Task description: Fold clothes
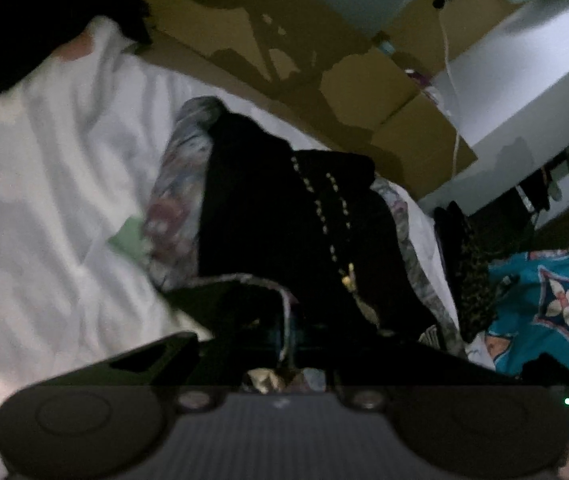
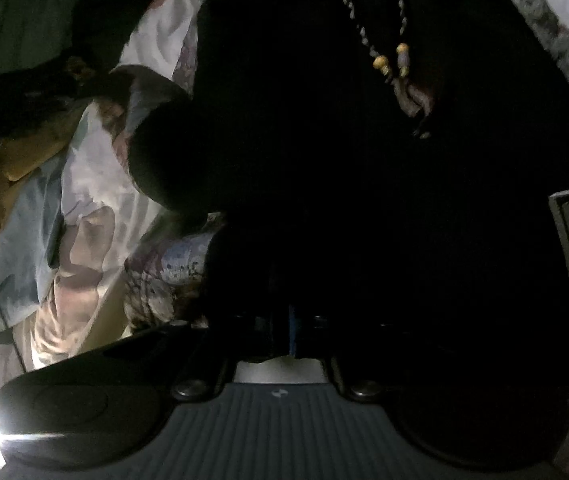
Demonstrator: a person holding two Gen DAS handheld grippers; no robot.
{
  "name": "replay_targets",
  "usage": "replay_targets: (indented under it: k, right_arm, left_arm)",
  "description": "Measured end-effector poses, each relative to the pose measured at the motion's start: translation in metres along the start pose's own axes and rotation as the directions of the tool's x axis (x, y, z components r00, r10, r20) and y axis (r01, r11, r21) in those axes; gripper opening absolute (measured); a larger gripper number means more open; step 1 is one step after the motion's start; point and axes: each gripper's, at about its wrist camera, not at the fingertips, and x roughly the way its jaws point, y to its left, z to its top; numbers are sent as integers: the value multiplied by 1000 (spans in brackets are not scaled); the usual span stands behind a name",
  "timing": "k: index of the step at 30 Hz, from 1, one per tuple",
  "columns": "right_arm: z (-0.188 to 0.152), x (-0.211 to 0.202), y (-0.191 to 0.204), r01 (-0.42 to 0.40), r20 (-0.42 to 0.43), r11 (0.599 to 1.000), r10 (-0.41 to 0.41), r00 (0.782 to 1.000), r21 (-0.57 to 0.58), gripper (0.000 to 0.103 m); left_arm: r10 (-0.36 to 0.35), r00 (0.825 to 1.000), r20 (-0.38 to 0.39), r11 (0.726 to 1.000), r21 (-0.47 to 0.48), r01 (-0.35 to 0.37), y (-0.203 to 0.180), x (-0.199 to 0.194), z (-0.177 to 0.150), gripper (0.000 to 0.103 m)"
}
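Left wrist view shows the left gripper pinched on the patterned hem of the black garment, which runs lengthwise up the frame's centre over the white bedsheet — the right gripper, likewise clamped on dark cloth, sits at its near edge.

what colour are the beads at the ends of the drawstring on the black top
Yellow beads on the drawstring's ends, clearest in the right wrist view.

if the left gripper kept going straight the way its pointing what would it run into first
Most likely the black garment with the beaded cord, which lies right ahead of the left gripper. Its jaws look shut on that garment's patterned edge, so cloth is already at the tips. Depth is hard to judge.
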Motion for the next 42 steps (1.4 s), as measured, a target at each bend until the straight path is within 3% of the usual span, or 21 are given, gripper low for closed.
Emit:
replay_targets:
  k: [12, 22, 24, 27, 29, 35, 38, 42]
  right_arm:
    - [17, -22, -28, 108, 6, 994, -108, 994, -34, 4]
    - [16, -15, -46, 190, 1, 982, -190, 982, -12, 7]
    - [15, -16, -46, 185, 0, 983, -185, 983, 3, 13]
    - [15, -25, -50, 180, 17, 983, -180, 983, 32, 40]
    - [13, -32, -51, 180, 32, 983, -182, 983, 39, 42]
    - [3, -46, -52, 175, 45, 983, -177, 983, 53, 42]
    - [-3, -52, -48, 153, 35, 987, -155, 987, 55, 42]
    - [-13, -66, -41, 123, 36, 991, -125, 992, 54, 42]
  left_arm:
    - [23, 998, -64, 1000, 16, -22, -14, 65, 49, 4]
    - [106, 987, -119, 994, -4, -107, 0, 115, 64, 5]
    - [107, 987, -122, 994, -6, -109, 2, 113, 63, 12]
    - [91, 990, -107, 996, -9, -92, 3, 102, 62, 48]
    - [100, 991, -85, 995, -6, -101, 3, 90, 62, 59]
    - [113, 993, -23, 993, -30, -114, 8, 47, 53, 59]
    - [146, 989, -33, 988, -35, -147, 10, 39, 45, 58]
    - [140, 989, -55, 987, -69, -143, 17, 36, 30, 58]
